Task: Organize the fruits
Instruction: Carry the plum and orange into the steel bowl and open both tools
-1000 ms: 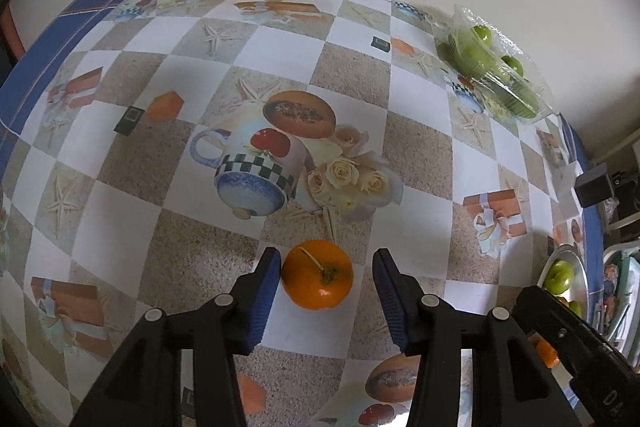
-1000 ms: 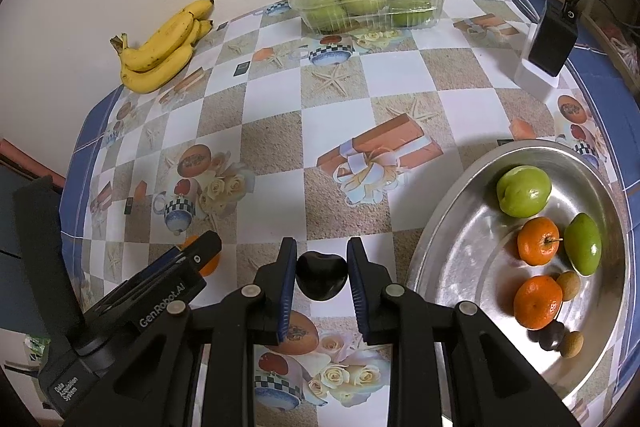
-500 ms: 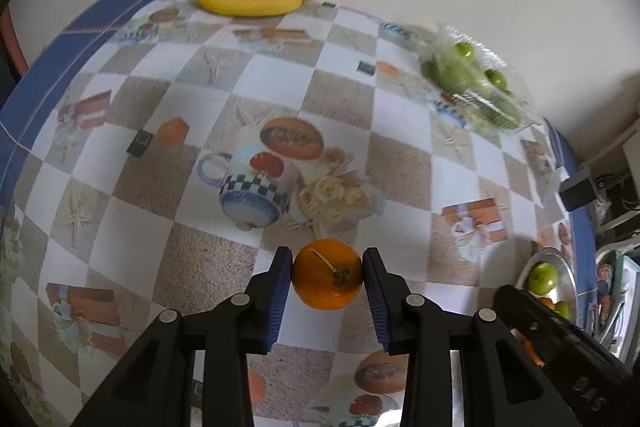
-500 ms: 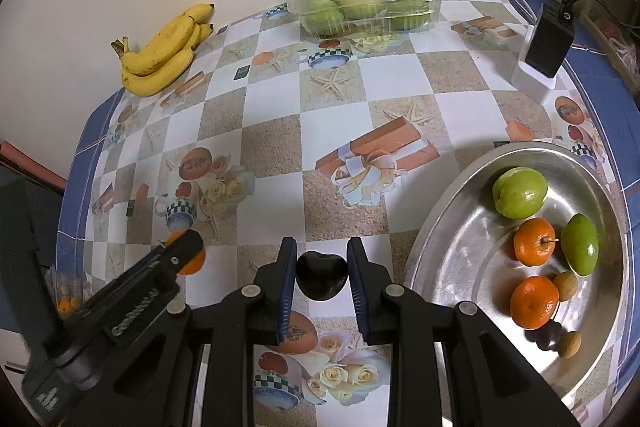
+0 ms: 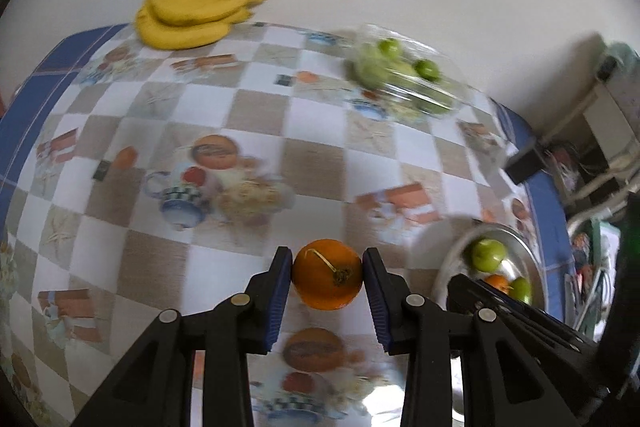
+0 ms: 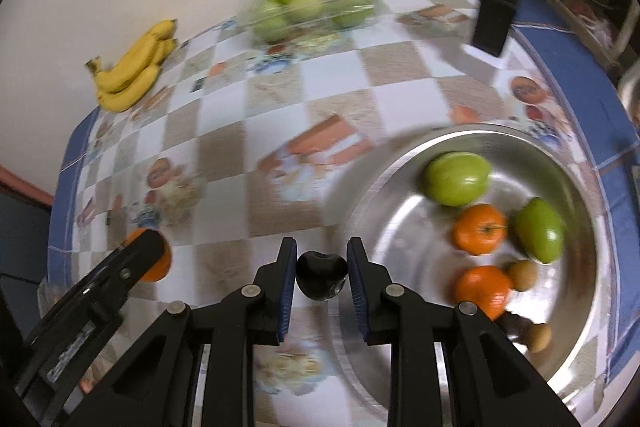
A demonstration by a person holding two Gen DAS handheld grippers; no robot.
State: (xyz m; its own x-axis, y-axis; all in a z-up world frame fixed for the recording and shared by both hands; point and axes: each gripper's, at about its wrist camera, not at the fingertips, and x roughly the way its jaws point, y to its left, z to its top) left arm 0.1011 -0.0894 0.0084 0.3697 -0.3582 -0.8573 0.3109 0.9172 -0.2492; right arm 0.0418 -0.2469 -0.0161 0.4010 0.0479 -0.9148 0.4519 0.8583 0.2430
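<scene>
While an orange [image 5: 327,279] is clamped by the left tool [image 5: 326,281], a dark fruit [image 6: 321,275] is pinched by the right tool [image 6: 322,277] beside the metal tray [image 6: 400,167].

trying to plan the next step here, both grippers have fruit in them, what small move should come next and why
Probably carry the right gripper a little further right over the round silver metal tray before opening. Its blue pads pinch a small dark glossy plum that hangs near the tray's left rim. The tray already holds green and orange fruit. The left gripper, shut on a round orange tangerine, is farther away.
</scene>
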